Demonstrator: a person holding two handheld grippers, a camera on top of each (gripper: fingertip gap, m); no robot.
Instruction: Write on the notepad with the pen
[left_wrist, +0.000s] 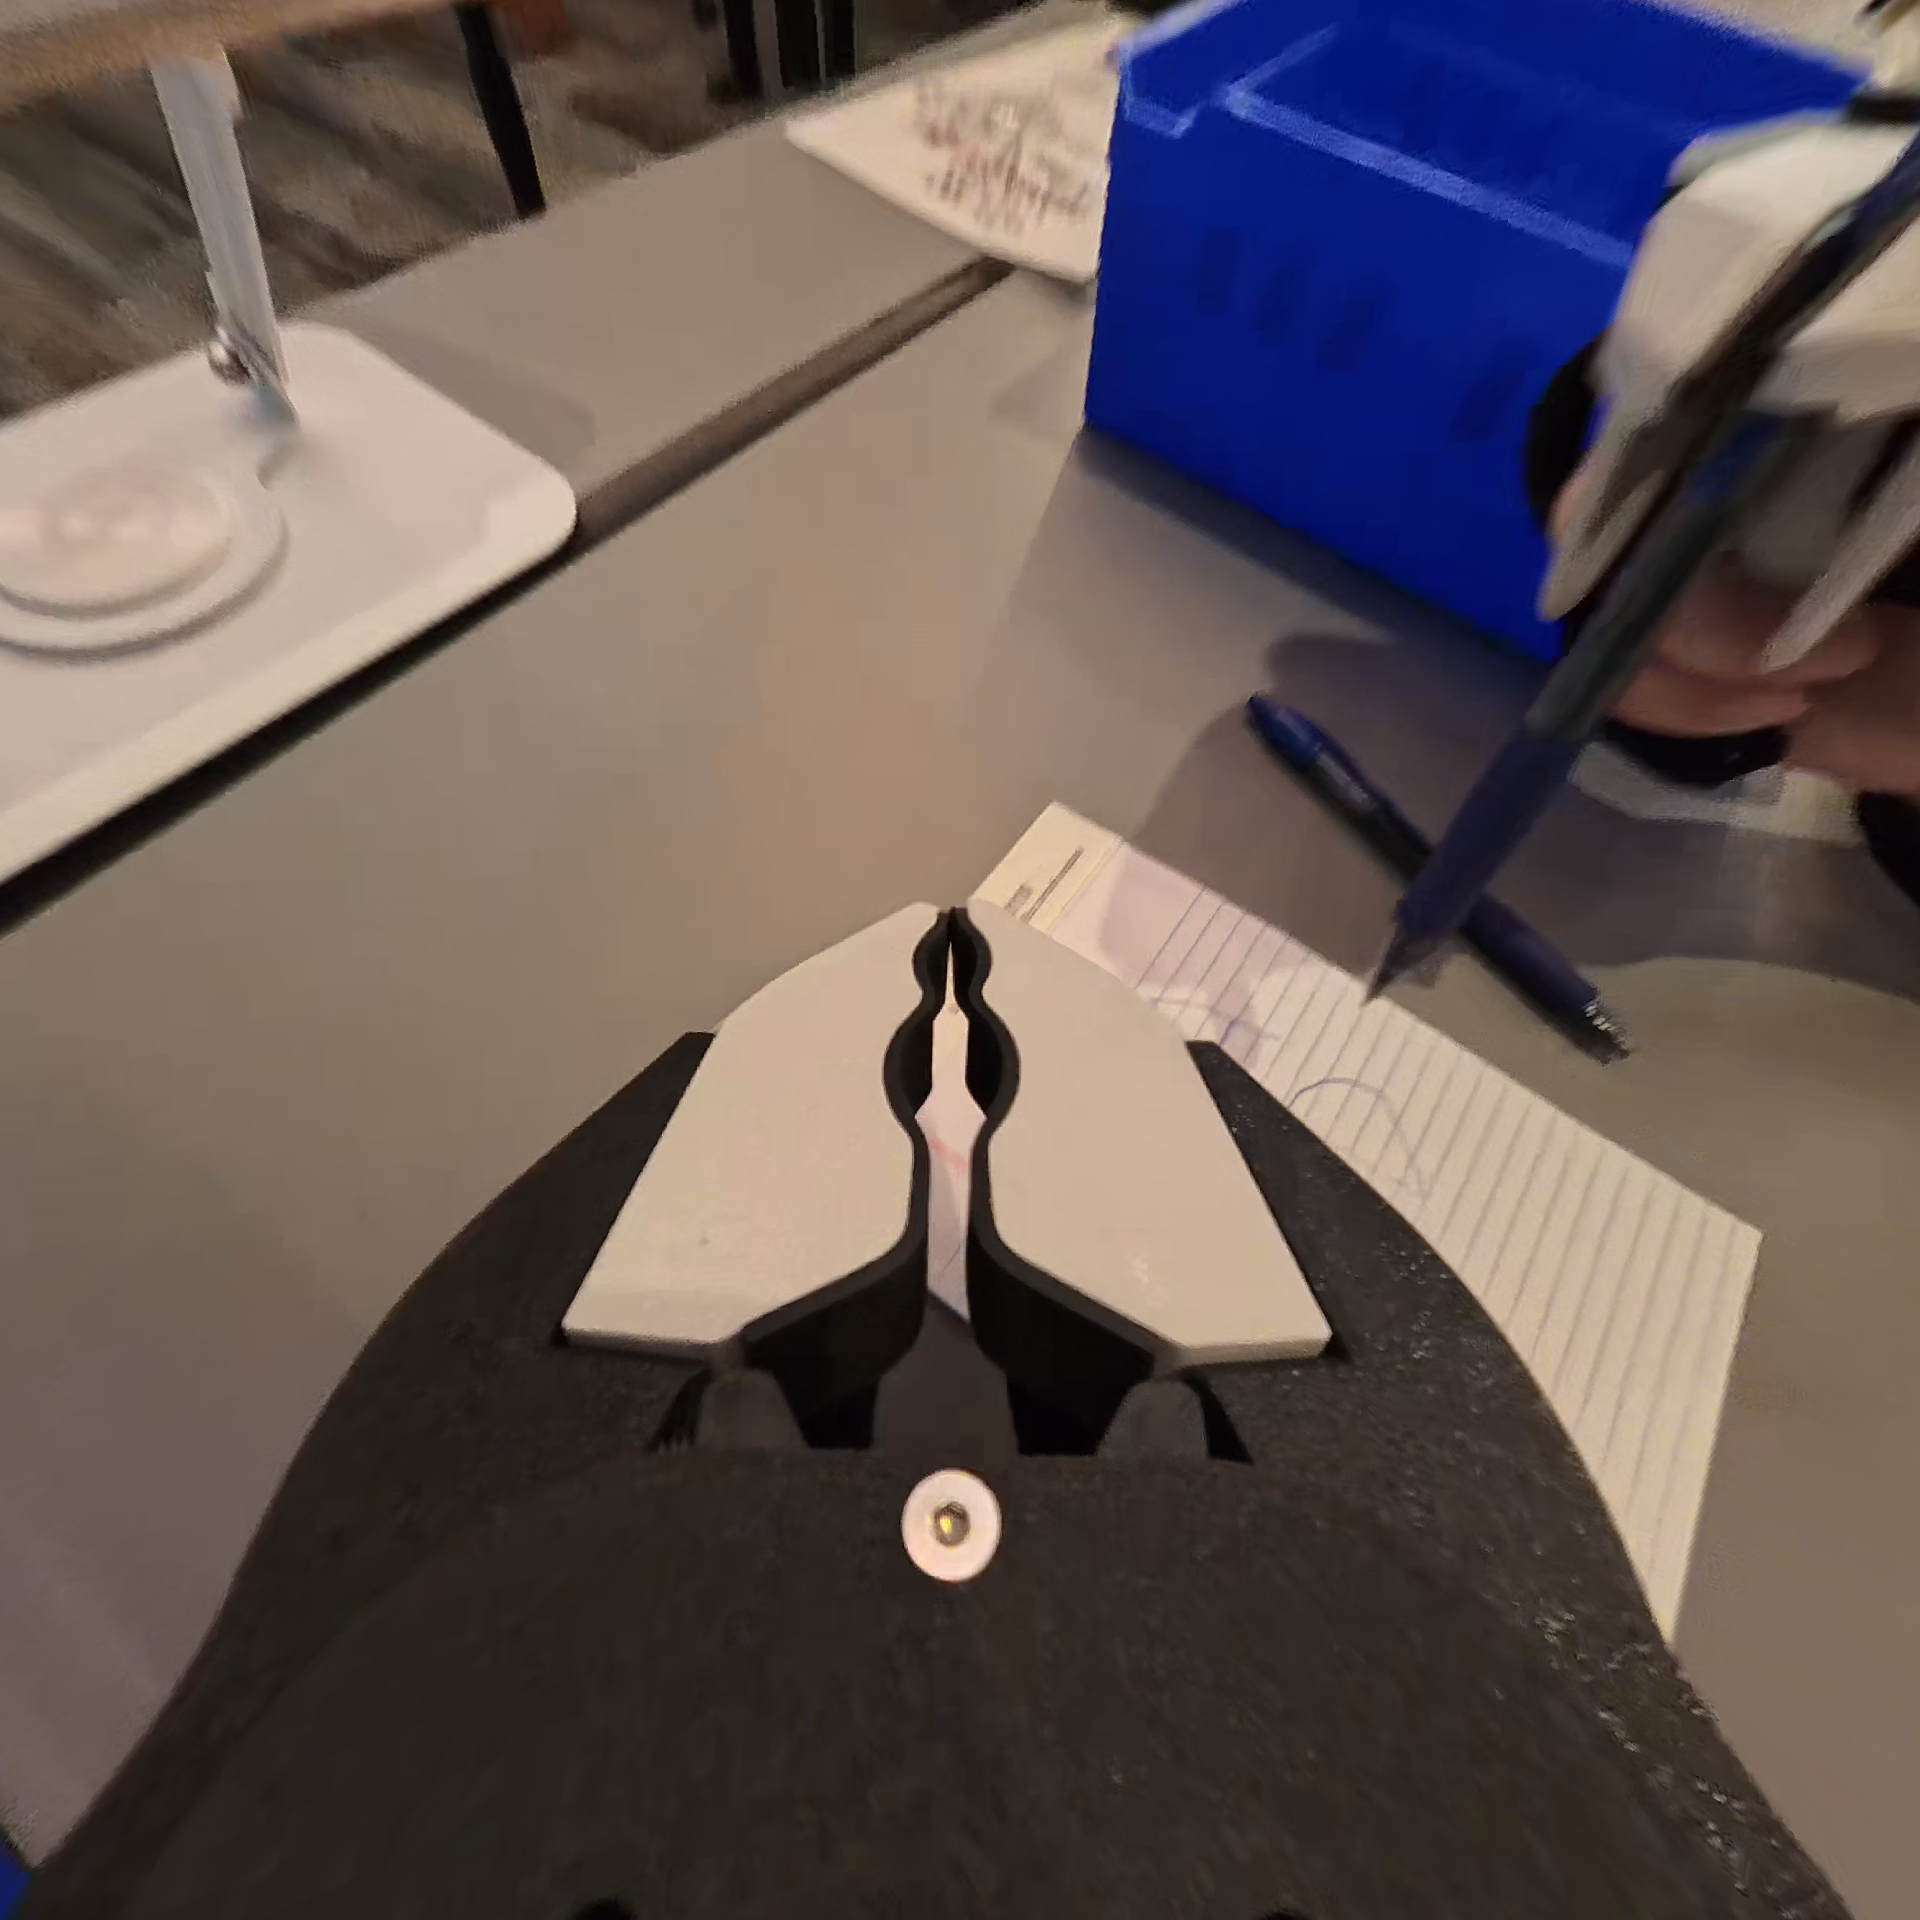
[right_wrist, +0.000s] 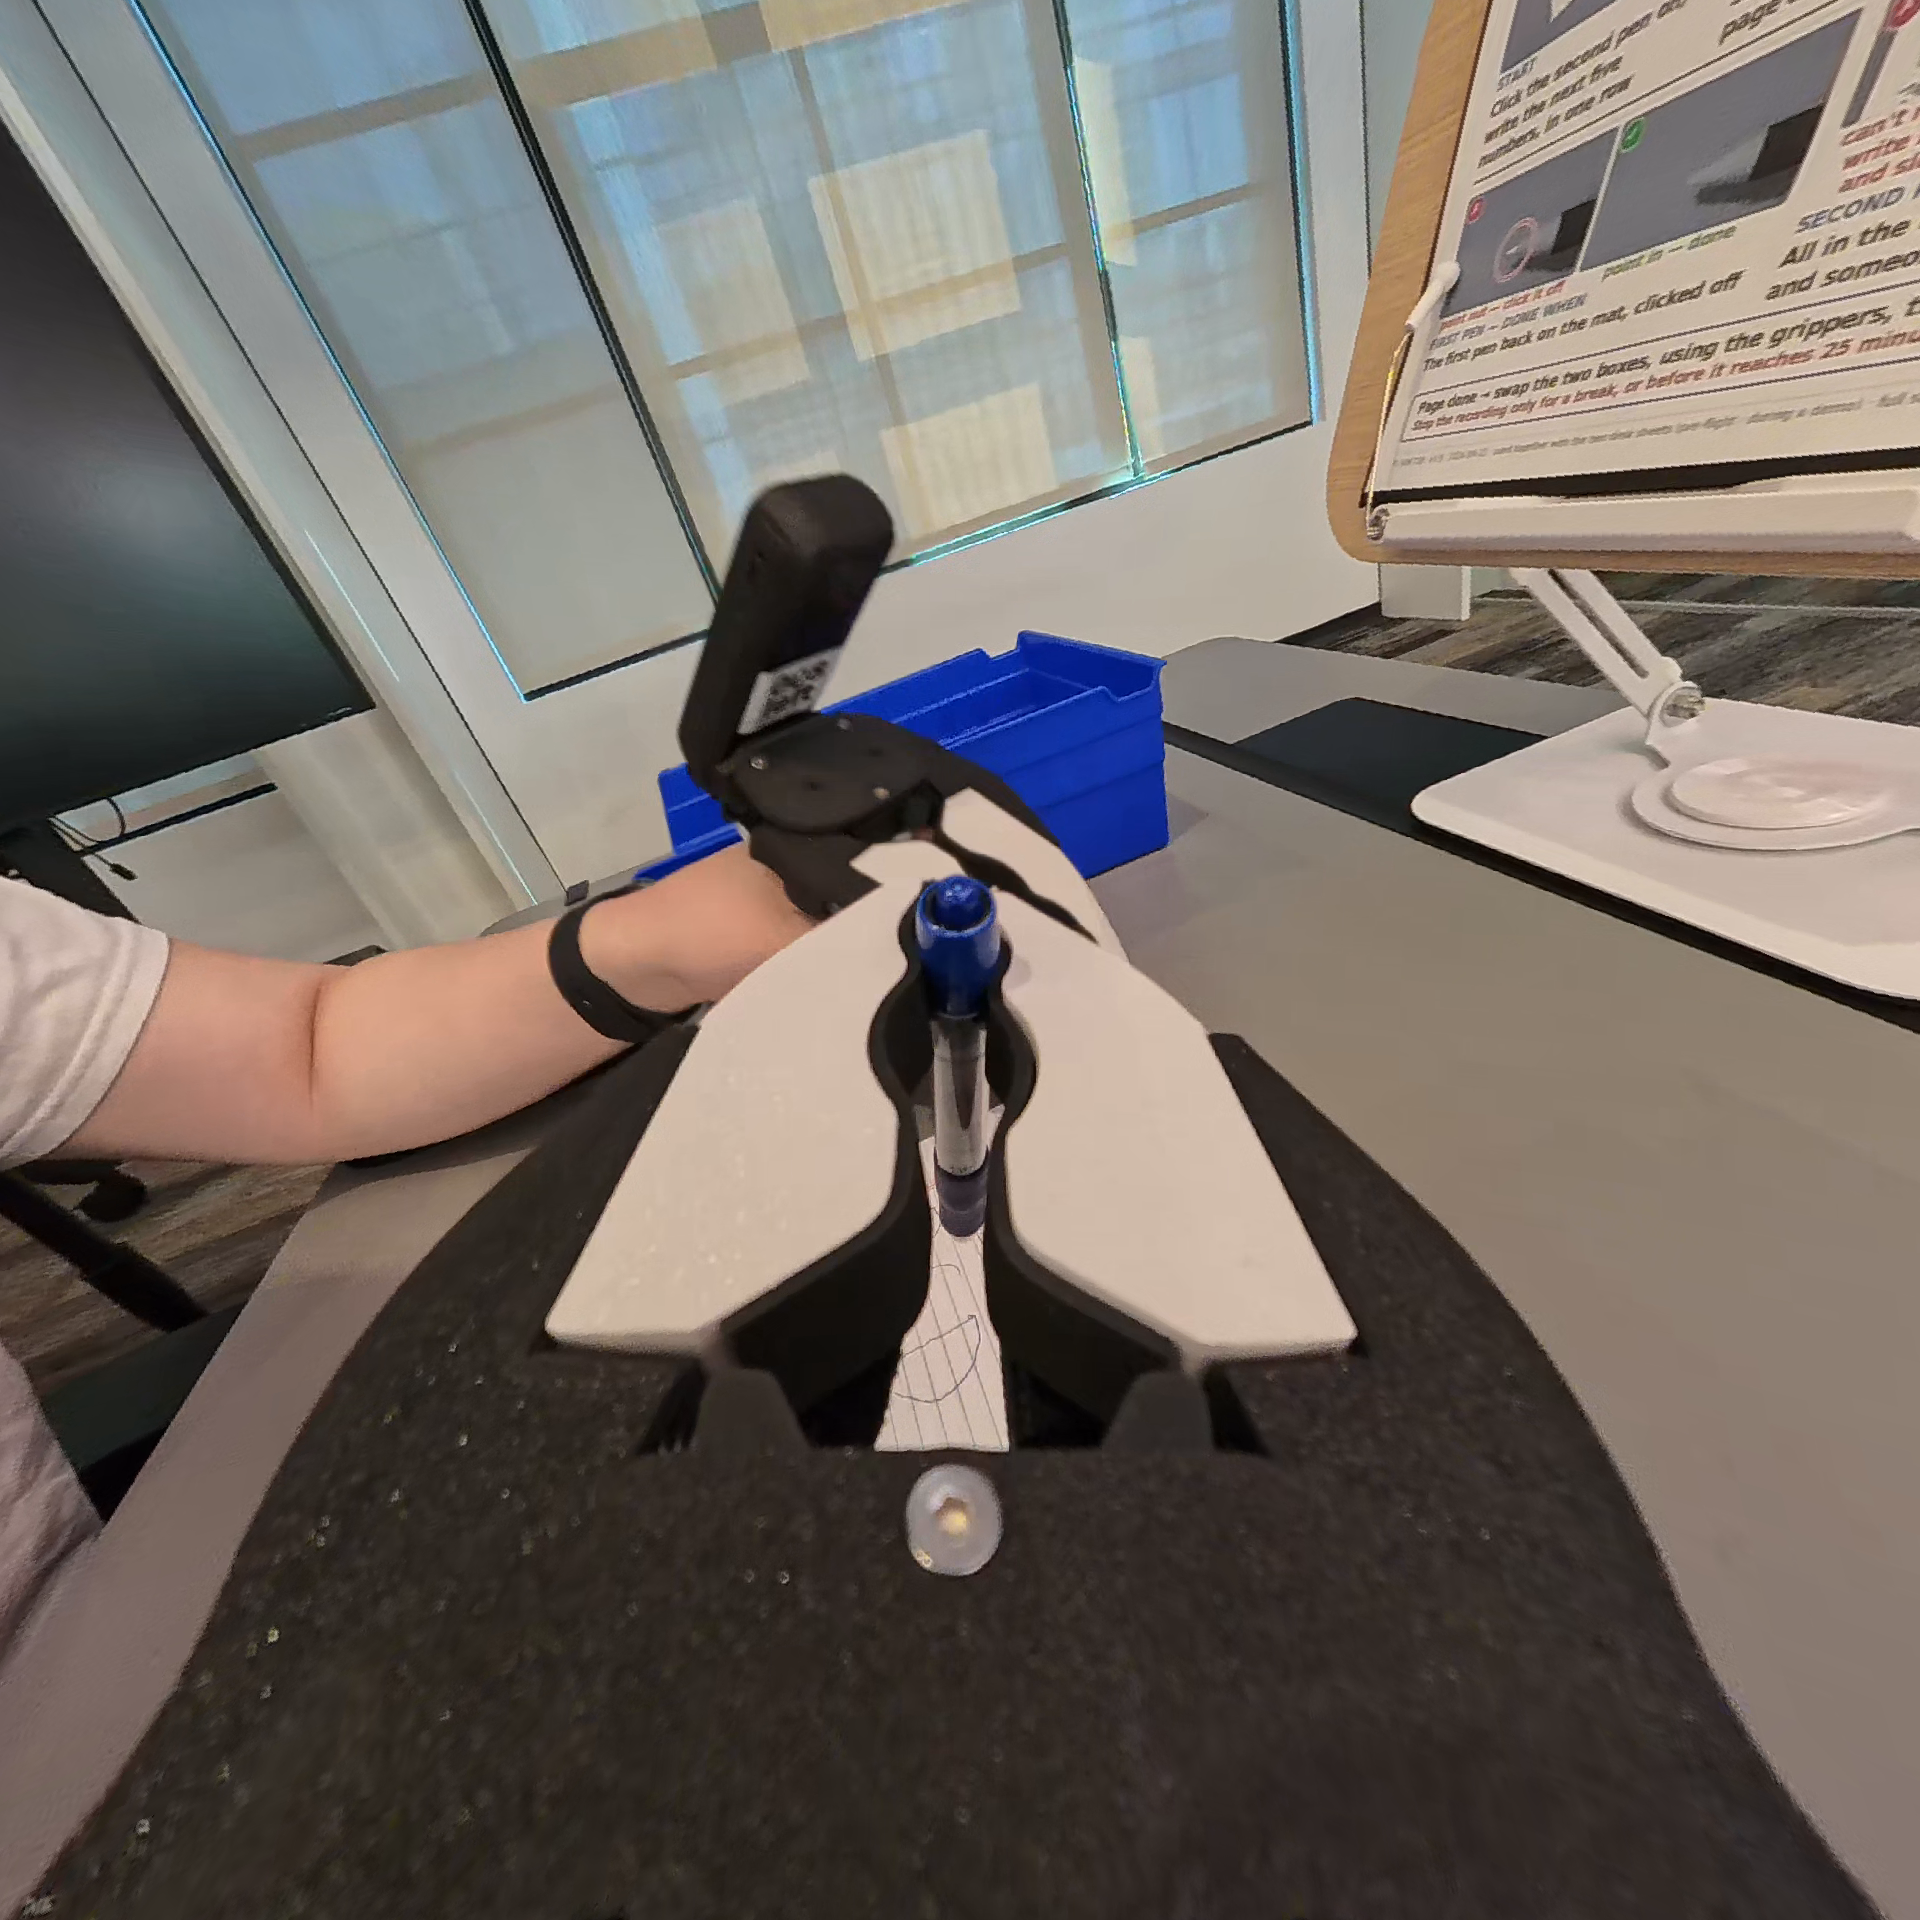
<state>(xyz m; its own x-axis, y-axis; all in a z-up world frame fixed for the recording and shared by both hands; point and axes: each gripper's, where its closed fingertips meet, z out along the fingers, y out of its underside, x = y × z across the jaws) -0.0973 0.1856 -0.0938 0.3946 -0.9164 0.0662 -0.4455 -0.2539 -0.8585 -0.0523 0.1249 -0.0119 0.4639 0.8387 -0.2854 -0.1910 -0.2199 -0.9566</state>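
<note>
A white lined notepad (left_wrist: 1475, 1195) with blue scribbles lies on the grey table. My left gripper (left_wrist: 951, 925) is shut and empty, and sits low over the pad's near-left part. My right gripper (left_wrist: 1683, 540) comes in from the upper right, shut on a blue pen (left_wrist: 1496, 821). The pen slants down and its tip is at the pad's far edge. In the right wrist view my right gripper (right_wrist: 956, 925) clamps the pen (right_wrist: 956, 1049) upright, and the notepad (right_wrist: 945, 1382) shows through the gap below.
A second blue pen (left_wrist: 1340, 790) lies on the table beyond the pad. A blue bin (left_wrist: 1351, 270) stands behind it. A white stand base (left_wrist: 208, 520) is at the left, and the stand holds an instruction sheet (right_wrist: 1662, 260). A person's forearm (right_wrist: 364, 1039) holds the left gripper's body (right_wrist: 831, 790). Spacing between my two grippers at the tips: around 12 cm.
</note>
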